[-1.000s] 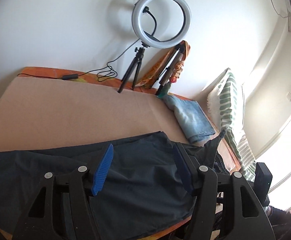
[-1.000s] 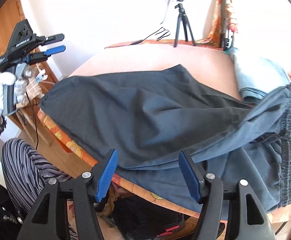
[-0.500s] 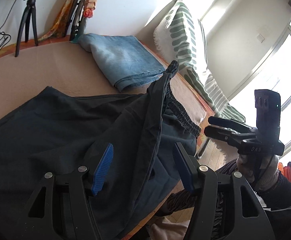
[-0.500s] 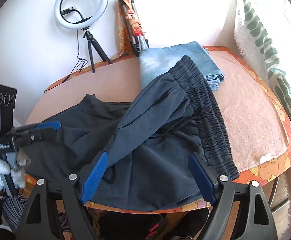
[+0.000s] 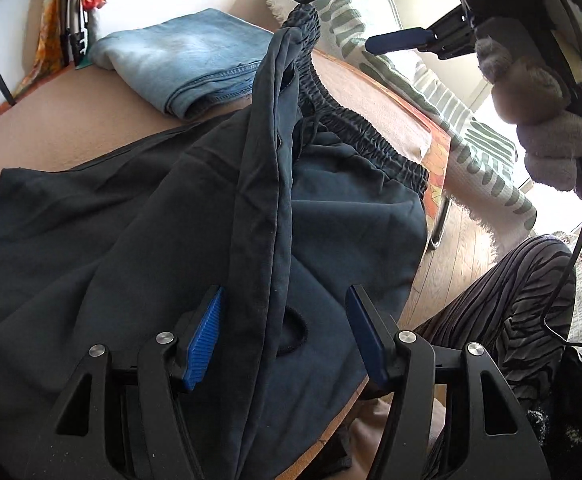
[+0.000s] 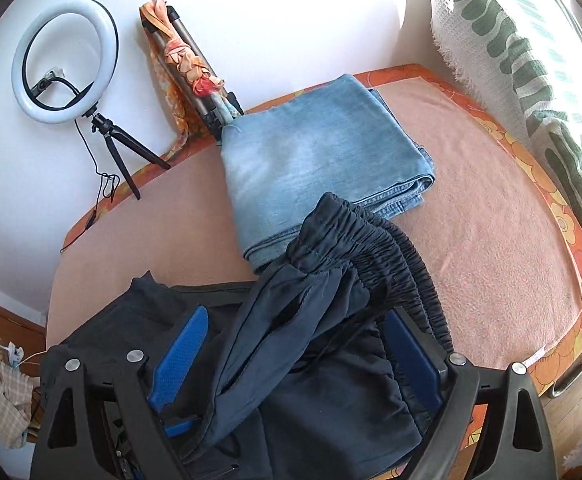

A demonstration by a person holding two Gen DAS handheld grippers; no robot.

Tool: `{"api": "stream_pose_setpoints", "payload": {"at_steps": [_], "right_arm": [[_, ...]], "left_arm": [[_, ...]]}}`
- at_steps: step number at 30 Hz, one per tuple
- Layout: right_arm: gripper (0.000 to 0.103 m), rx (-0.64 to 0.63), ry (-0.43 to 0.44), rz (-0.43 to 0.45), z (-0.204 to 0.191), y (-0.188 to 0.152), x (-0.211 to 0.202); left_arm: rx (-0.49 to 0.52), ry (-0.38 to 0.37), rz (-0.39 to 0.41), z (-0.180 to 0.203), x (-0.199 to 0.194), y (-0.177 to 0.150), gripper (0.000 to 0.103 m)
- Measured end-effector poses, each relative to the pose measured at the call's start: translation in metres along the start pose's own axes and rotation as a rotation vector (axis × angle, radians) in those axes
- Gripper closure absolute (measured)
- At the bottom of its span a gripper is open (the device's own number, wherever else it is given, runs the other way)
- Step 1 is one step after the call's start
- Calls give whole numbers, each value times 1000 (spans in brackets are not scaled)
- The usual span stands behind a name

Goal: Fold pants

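Note:
Dark navy pants (image 5: 139, 240) lie crumpled on the table, their gathered waistband (image 6: 363, 240) raised at the end near the folded jeans. A raised ridge of the fabric (image 5: 263, 220) runs between the blue pads of my left gripper (image 5: 285, 338), which stands open without pinching it. My right gripper (image 6: 295, 360) hangs over the same ridge; its jaws are opening and the pads stand clear of the cloth. In the left wrist view the right gripper's blue fingertip (image 5: 399, 36) shows above the waistband, held by a gloved hand (image 5: 539, 112).
Folded light-blue jeans (image 6: 315, 160) lie beyond the waistband on the pink table cover (image 6: 491, 220). A ring light on a tripod (image 6: 65, 60) and a cloth-wrapped stand (image 6: 187, 56) lean at the wall. A green-patterned curtain (image 6: 531, 40) hangs right. The person's striped leg (image 5: 511, 300) is beside the table edge.
Both views have swung toward the waistband end of the pants. The left gripper dropped closer over the ridge of fabric. The right gripper's jaws have spread wider.

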State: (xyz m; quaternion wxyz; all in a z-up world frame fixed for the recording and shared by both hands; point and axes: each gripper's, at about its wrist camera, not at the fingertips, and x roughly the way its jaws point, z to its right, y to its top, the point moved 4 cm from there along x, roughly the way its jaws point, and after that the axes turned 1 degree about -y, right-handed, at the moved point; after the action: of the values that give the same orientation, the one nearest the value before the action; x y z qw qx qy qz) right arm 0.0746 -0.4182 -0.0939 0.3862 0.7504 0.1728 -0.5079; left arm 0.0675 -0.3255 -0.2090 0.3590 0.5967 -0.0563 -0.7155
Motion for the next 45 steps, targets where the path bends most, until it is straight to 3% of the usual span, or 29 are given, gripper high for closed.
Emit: {"api": "stream_pose_setpoints", "payload": {"at_steps": [3, 5, 7, 11, 14, 15, 16, 19, 29, 40, 45], "right_arm": [[11, -5, -33, -51, -4, 7, 18], [11, -4, -73, -79, -1, 9, 30], [12, 7, -109, -88, 7, 12, 36], [21, 64, -69, -93, 31, 16, 36], [45, 147, 28, -125, 53, 14, 41], [63, 178, 70, -141, 60, 12, 43], [73, 206, 104, -151, 65, 9, 45], [83, 226, 156, -152, 74, -3, 42], [89, 322, 307, -106, 106, -48, -8], [91, 436, 321, -181, 154, -115, 13], [91, 397, 283, -198, 158, -130, 31]], "left_arm": [[16, 21, -2, -2, 3, -1, 45], [17, 8, 2, -5, 3, -1, 54], [19, 2, 0, -9, 4, -2, 73], [31, 11, 0, -14, 5, -4, 87], [35, 11, 8, -14, 4, -4, 94], [41, 12, 12, -13, 3, -4, 95], [46, 11, 17, -12, 3, -4, 96], [65, 0, 29, -7, -1, -4, 97], [98, -63, 75, 7, -28, -14, 99], [164, -122, 5, 38, -18, -36, 99], [147, -134, -59, 35, -1, -45, 99]]}}
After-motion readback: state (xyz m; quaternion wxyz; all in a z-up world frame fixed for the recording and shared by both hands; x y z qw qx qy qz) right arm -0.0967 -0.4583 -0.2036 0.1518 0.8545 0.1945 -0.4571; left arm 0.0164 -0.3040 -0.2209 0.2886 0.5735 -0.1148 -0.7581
